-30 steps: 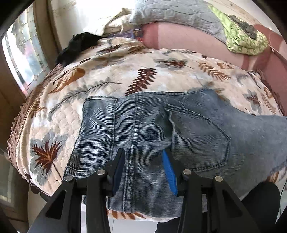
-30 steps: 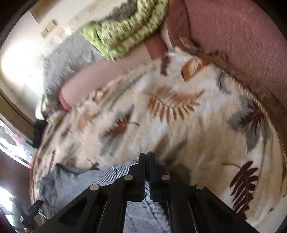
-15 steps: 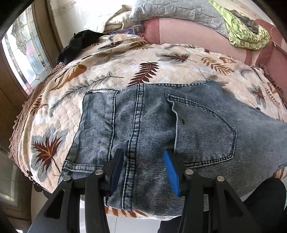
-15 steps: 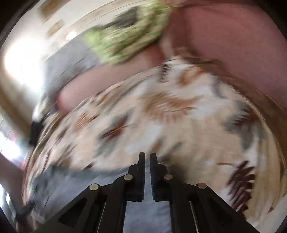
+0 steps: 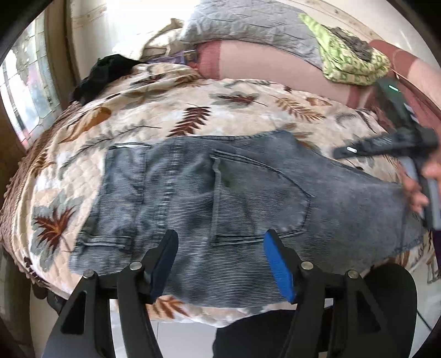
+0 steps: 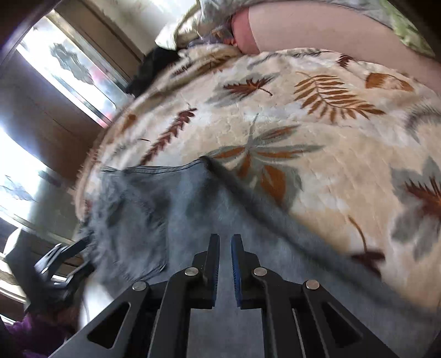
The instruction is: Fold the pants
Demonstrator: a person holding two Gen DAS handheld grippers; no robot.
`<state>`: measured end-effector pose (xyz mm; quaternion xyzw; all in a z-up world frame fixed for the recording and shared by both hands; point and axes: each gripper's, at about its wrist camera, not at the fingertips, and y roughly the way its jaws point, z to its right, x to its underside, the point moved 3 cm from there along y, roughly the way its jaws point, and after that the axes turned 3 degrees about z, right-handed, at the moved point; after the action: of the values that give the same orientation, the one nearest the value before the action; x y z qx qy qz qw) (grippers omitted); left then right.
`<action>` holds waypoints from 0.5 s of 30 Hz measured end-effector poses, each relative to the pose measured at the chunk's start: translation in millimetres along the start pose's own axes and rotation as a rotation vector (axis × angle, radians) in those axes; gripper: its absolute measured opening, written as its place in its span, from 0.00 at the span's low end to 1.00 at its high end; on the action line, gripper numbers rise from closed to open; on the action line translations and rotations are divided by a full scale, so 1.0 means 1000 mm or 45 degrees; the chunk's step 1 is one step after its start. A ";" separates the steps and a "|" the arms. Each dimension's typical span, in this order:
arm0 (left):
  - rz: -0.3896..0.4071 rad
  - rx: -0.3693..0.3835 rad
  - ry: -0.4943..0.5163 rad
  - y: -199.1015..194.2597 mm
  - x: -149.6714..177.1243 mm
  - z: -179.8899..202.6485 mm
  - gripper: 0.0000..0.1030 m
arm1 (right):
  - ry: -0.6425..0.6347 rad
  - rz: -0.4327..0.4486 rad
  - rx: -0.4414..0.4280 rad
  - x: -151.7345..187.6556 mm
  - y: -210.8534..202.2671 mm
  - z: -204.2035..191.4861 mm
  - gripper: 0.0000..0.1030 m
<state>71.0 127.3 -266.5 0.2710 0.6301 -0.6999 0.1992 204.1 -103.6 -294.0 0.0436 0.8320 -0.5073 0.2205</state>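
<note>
Roughly centred in the left wrist view, the pants (image 5: 220, 198) lie flat on a leaf-print bedspread (image 5: 193, 110), grey-blue denim, back pocket up. Far left of that frame: a window, then a dark garment (image 5: 104, 74) at the upper left on the bed's far corner, well apart from the denim. Upper right: a grey pillow (image 5: 248, 24) and a green patterned cloth (image 5: 350, 60) against the pink headboard.

Left gripper (image 5: 220, 264) sits at lower centre, fingers spread wide with nothing between them, hovering over the near edge of the pants by the waistband and pocket end. Contact with the cloth cannot be told.

The long axis of the pants runs left to right across the frame; the waist end is at left, and the legs trail off to the right edge. There the person's right hand (image 5: 419, 187) shows with its tool, over the leg end.

In the right wrist view, motion-blurred, the right gripper (image 6: 225, 264) is at lower centre, fingers narrowly parted, a thin gap showing and no cloth in it. Denim fills the frame beneath and ahead of it, stretching toward the upper left.

Judgement: each hand is nearest its own end, so a fold bringing leg end to waist would fall to the right, the left pinning.
</note>
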 end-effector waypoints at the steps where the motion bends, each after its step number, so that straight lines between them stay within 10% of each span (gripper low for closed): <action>1: -0.010 0.008 0.014 0.003 0.000 0.004 0.67 | 0.002 -0.014 0.000 -0.004 0.005 0.002 0.10; 4: -0.069 0.036 0.010 0.020 0.003 0.013 0.73 | 0.011 -0.037 -0.013 -0.015 0.019 0.002 0.14; 8: -0.169 -0.021 -0.046 0.045 0.012 0.015 0.87 | -0.006 -0.020 -0.003 -0.021 0.023 0.002 0.62; 15: -0.196 -0.090 -0.030 0.057 0.024 0.019 1.00 | 0.023 -0.088 -0.082 -0.025 0.045 0.001 0.52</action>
<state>85.4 103.1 -324.6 0.2063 0.6709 -0.6937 0.1615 239.8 -79.0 -320.8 0.0121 0.8508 -0.4871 0.1966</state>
